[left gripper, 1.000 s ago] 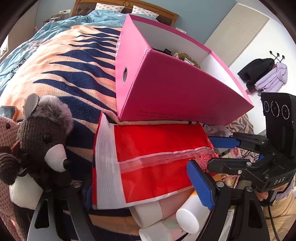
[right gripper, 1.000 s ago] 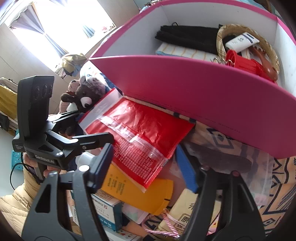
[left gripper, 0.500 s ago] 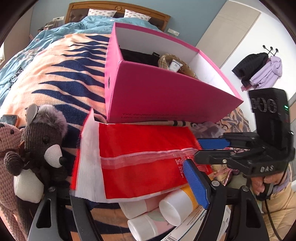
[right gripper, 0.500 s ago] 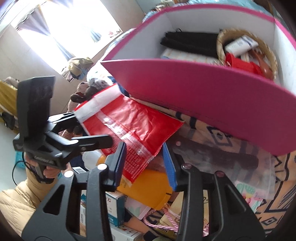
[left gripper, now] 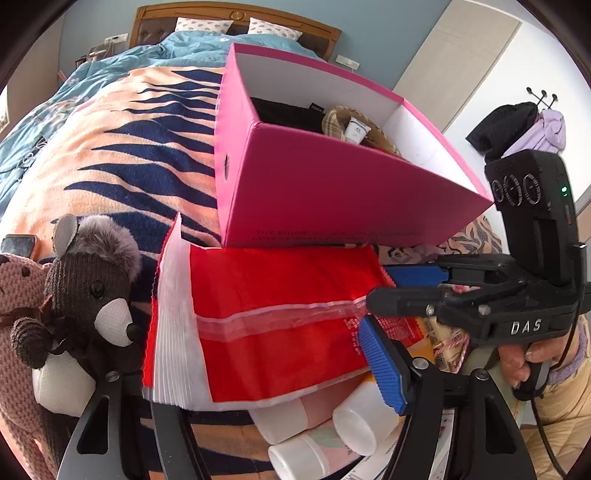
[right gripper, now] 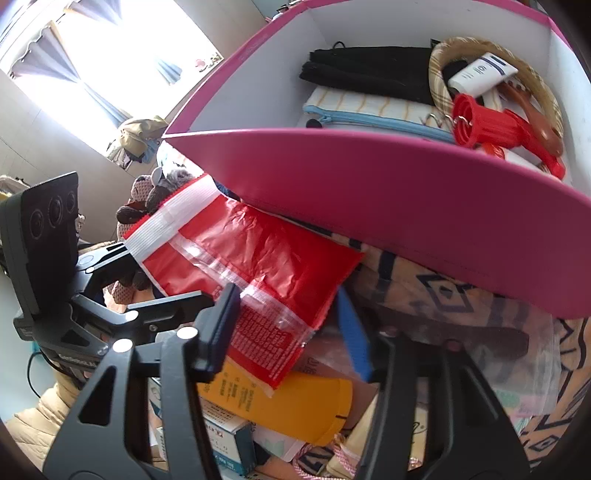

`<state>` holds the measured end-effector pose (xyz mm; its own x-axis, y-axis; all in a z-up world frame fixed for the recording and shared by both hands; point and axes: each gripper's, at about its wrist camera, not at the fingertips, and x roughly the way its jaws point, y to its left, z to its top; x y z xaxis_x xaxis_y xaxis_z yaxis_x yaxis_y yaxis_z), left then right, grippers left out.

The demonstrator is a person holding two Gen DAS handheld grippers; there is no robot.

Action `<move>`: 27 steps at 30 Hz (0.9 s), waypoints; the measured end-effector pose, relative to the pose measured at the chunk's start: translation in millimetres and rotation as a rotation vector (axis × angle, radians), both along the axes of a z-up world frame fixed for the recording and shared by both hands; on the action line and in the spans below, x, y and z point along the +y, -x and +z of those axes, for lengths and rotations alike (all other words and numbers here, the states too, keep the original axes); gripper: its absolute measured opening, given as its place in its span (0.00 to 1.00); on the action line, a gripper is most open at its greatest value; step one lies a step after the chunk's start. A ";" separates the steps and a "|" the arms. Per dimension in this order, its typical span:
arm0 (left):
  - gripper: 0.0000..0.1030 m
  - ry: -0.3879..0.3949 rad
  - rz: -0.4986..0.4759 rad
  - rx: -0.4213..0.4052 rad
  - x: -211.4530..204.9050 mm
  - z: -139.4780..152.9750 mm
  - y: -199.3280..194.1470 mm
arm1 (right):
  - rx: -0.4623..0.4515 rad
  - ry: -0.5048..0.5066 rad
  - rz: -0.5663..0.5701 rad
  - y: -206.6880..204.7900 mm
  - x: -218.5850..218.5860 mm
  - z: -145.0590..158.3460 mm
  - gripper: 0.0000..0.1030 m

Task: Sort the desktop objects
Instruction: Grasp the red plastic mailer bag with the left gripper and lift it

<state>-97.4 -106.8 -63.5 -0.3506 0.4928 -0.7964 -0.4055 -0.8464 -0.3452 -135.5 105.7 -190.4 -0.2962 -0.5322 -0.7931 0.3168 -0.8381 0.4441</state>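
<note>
The closing left tool (left gripper: 258, 373) and opening right tool (right gripper: 288, 325) both straddle the red pouch (left gripper: 280, 317) without clamping; unsupported, it could slide onto the bed.

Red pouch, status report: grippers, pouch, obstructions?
Left gripper closing around red pouch. Right gripper opening at its corner. Pink box ahead, bottles beneath.

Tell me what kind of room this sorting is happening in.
Most likely a bedroom: a wooden headboard with pillows stands behind the striped blanket, and clothes hang on a wall rack beside it.
</note>
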 end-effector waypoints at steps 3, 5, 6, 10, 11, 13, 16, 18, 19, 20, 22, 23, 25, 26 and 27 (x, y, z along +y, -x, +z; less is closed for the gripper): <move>0.67 0.001 0.008 0.010 -5.2 1.5 -1.4 | 0.006 0.018 0.008 -0.2 2.3 0.2 0.34; 0.65 -0.007 0.008 0.031 -7.3 6.1 -4.8 | 0.020 0.028 0.001 -2.5 5.7 2.1 0.23; 0.63 -0.012 0.004 0.040 -6.6 9.0 -5.8 | 0.028 0.032 0.001 -4.2 7.7 3.3 0.21; 0.63 -0.012 -0.028 0.107 0.6 26.0 -17.3 | 0.068 0.045 -0.007 -12.8 15.0 10.7 0.21; 0.63 -0.014 -0.039 0.116 5.0 29.0 -19.5 | 0.085 0.041 -0.005 -16.2 16.6 14.0 0.21; 0.63 -0.023 -0.068 0.134 13.8 33.1 -24.7 | 0.112 0.030 -0.009 -21.8 18.9 19.2 0.21; 0.63 -0.031 -0.108 0.158 22.8 36.6 -33.0 | 0.164 0.002 -0.021 -29.4 28.2 31.4 0.21; 0.63 -0.033 -0.130 0.164 34.6 38.5 -31.8 | 0.210 -0.025 -0.035 -35.7 35.5 39.6 0.21; 0.63 -0.040 -0.140 0.157 39.6 38.9 -29.9 | 0.227 -0.036 -0.037 -38.3 39.4 42.8 0.21; 0.63 -0.046 -0.149 0.149 48.6 39.9 -29.1 | 0.235 -0.041 -0.040 -39.2 42.3 44.6 0.21; 0.63 -0.045 -0.171 0.148 60.6 39.6 -26.2 | 0.243 -0.050 -0.059 -39.4 51.7 47.8 0.21; 0.63 -0.043 -0.181 0.146 68.0 37.7 -23.3 | 0.249 -0.053 -0.067 -37.2 56.5 49.9 0.21; 0.63 -0.023 -0.188 0.130 78.8 33.0 -18.2 | 0.255 -0.062 -0.085 -37.4 64.9 52.8 0.21; 0.63 -0.011 -0.189 0.128 81.5 30.6 -15.9 | 0.268 -0.071 -0.091 -38.2 68.4 54.8 0.21; 0.63 0.003 -0.184 0.119 84.1 27.4 -13.2 | 0.277 -0.088 -0.092 -39.0 70.7 56.7 0.21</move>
